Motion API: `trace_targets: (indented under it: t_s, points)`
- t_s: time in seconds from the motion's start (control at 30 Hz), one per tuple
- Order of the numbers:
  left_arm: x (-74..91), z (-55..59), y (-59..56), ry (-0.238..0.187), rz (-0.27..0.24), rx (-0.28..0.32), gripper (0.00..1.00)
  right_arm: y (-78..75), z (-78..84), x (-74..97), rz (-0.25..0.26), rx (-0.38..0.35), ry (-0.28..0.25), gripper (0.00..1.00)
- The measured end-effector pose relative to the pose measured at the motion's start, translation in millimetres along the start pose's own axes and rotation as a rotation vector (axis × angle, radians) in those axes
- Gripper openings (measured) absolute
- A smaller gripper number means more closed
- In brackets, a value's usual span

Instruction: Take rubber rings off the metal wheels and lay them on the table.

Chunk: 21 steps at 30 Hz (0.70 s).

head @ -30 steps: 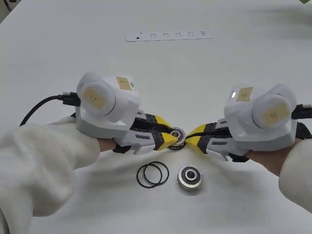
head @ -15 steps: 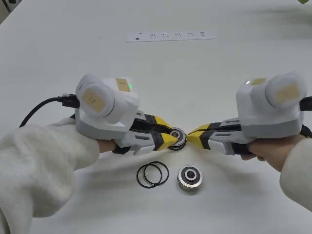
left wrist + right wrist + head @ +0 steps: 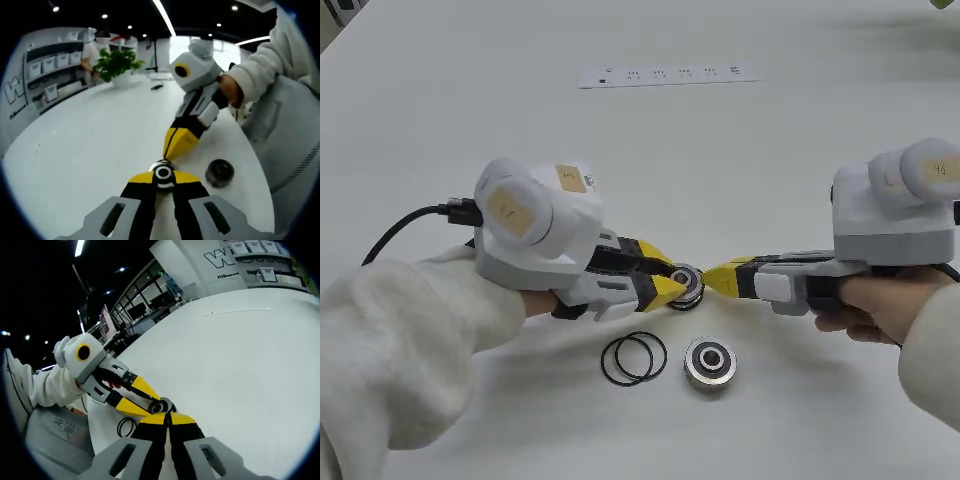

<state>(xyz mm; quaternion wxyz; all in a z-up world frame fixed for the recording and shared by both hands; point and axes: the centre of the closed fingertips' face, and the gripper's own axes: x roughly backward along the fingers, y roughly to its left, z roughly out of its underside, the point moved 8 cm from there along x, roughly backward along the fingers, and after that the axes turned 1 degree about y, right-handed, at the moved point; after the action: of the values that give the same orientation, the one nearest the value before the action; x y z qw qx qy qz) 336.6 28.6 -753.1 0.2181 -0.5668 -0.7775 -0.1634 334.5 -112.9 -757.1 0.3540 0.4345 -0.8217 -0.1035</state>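
White table (image 3: 800,120): we log one metal wheel (image 3: 686,281) clamped in the left gripper (image 3: 672,284), right gripper (image 3: 712,279) pinched closed at its rim, two rubber rings (image 3: 633,357) lying beside a second wheel (image 3: 710,361).

wheel (image 3: 688,281) half hid by L fingers (image 3: 661,288) | power strip (image 3: 668,74) marks too small

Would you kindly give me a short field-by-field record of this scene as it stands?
Left gripper: shut on wheel
Right gripper: jaws closed, tips at that wheel's rim
Loose rings: two, overlapping, lying on the table
Second wheel: flat on the table, beside the rings
Far end: power strip
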Motion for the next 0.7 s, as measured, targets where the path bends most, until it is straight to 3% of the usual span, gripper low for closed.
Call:
trace_targets:
  t_s: [0.7]
  points:
    - [-1.2, -0.4, -1.7, -0.001, -0.003, -0.007, 0.13, 6.4, -4.0, -0.7, -0.002, -0.002, 0.010, 0.00]
